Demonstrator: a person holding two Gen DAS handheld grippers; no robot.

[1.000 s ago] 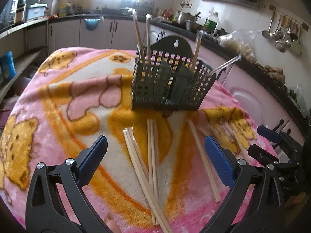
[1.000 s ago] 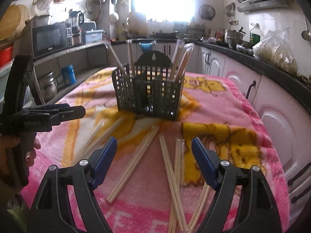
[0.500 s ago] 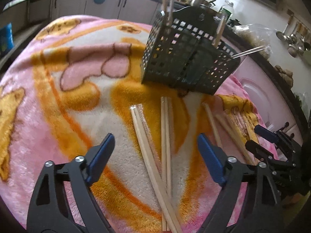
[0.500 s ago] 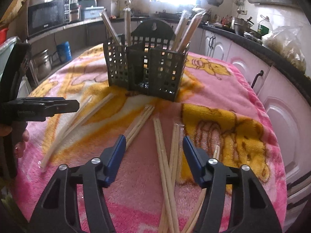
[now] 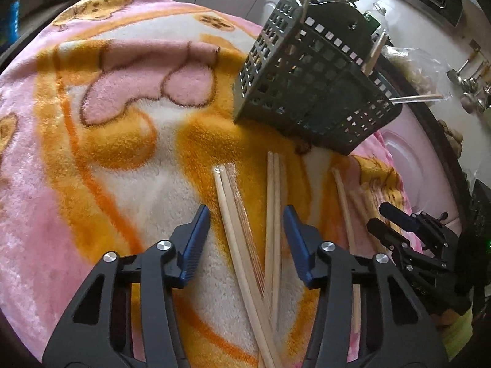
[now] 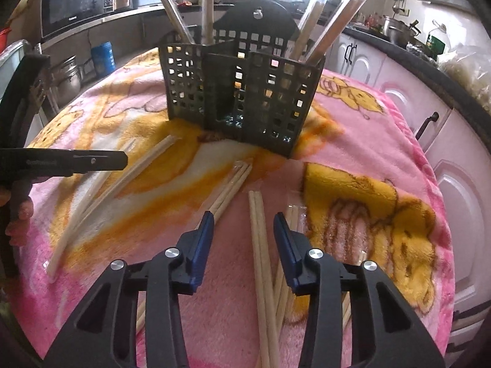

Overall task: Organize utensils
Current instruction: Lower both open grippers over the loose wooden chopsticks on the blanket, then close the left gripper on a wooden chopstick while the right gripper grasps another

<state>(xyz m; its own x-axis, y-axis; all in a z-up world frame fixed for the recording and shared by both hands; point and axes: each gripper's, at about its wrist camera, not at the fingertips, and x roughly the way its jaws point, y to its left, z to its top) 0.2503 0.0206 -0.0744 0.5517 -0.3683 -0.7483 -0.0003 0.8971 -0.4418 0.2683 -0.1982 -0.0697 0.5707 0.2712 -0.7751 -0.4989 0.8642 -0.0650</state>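
1. Both grippers have dropped lower and closer to the blanket than a second ago, and their jaws have narrowed; the caddy looms larger in both wrist views.
2. My left gripper [image 5: 246, 233] is spread, empty, straddling two pairs at once: a cellophane-wrapped pair of chopsticks [image 5: 234, 230] and a bare wooden pair [image 5: 273, 214] that cross near the pads.
3. My right gripper [image 6: 242, 239] is spread too, pinching nothing. One bare chopstick pair [image 6: 259, 245] runs between its blue pads; another pair [image 6: 228, 194] passes just by the left pad, and a wrapped pair [image 6: 294, 224] lies beside the right one.
4. Further left in the right view, a long pair [image 6: 101, 196] lies apart on the fleece blanket [image 6: 368, 153] covering the tabletop.
5. The slotted utensil caddy [image 6: 242, 98] stands upright beyond the loose sticks, with several chopsticks already leaning in its outer compartments.
6. Handling, as I judge it: these are light, stiff, thin sticks, and the wrapped ones will be slippery. The plush pile lets them sink, so I'd pinch near mid-length, squarely across one pair only.
7. Risk: on the left I may catch both crossing pairs, or scissor a pair apart.
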